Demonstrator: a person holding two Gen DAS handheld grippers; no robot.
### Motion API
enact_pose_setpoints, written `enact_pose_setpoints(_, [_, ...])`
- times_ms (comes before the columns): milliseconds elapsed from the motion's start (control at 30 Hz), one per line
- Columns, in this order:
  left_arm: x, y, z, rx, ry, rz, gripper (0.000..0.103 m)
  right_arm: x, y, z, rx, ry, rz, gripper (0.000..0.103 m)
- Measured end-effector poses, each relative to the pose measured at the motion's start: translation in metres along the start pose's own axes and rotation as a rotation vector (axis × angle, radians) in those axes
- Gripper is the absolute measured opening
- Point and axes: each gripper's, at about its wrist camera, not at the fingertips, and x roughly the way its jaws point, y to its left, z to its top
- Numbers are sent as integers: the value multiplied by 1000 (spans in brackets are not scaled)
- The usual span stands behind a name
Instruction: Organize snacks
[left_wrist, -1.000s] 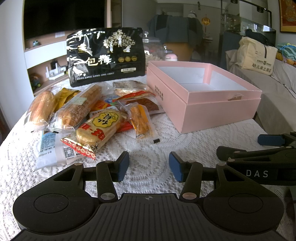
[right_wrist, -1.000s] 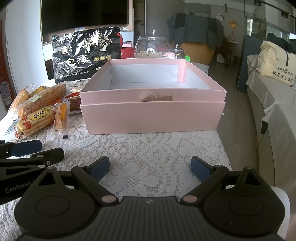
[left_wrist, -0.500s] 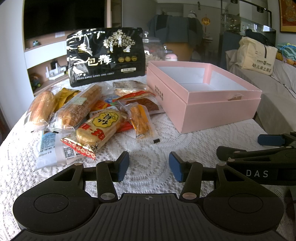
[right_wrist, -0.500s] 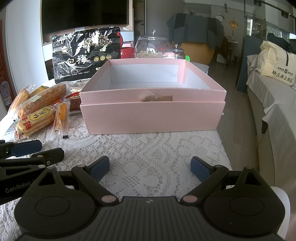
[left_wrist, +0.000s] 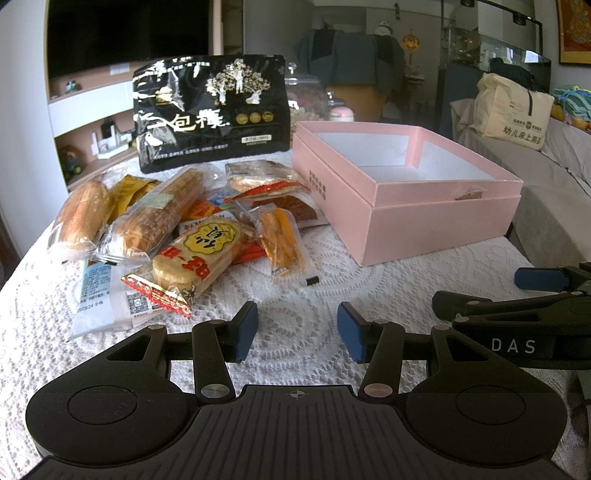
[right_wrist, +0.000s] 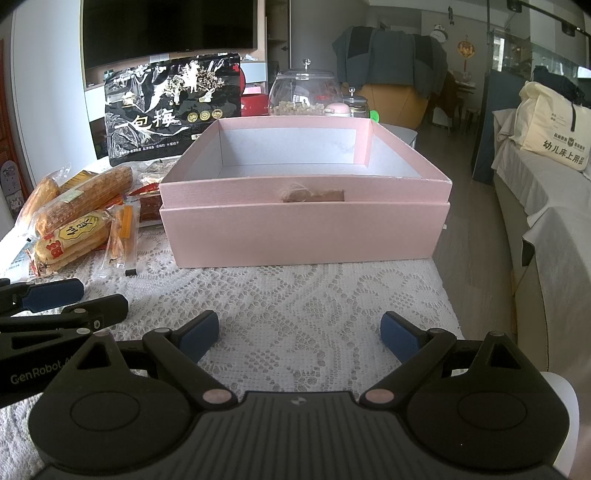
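Note:
A pile of wrapped snacks lies on the lace tablecloth left of an open pink box (left_wrist: 439, 218), whose inside shows empty (right_wrist: 306, 170). Nearest me is a rice cracker pack (left_wrist: 199, 254), with an orange snack packet (left_wrist: 282, 243), bread rolls (left_wrist: 155, 218) and a big black plum bag (left_wrist: 210, 114) behind. The pile also shows in the right wrist view (right_wrist: 74, 221). My left gripper (left_wrist: 297, 332) is open and empty, low over the cloth in front of the pile. My right gripper (right_wrist: 299, 332) is open and empty in front of the box.
Glass jars (right_wrist: 304, 92) stand behind the box. The table's right edge (right_wrist: 447, 288) drops to the floor, with a covered sofa (right_wrist: 554, 206) beyond. The right gripper shows at the right in the left wrist view (left_wrist: 517, 314).

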Motion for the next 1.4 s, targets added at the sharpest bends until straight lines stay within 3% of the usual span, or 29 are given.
enact_pose_setpoints(867, [0,1,0,6,0,4,55,0,1,2,0,0,1,95])
enact_pose_setpoints(1100, [-1,4,-1,-4,-1,-5,54,1,-2,-1,-10,7,20,99])
enact_pose_setpoints(1300, [-13,15,2,2,10,-24,53,9,-3,16,-55,98,73,101])
enact_pose_setpoints(1400, [-25,38,14,-29,-28,-23,53,13,-2,21,-41,136,61,102])
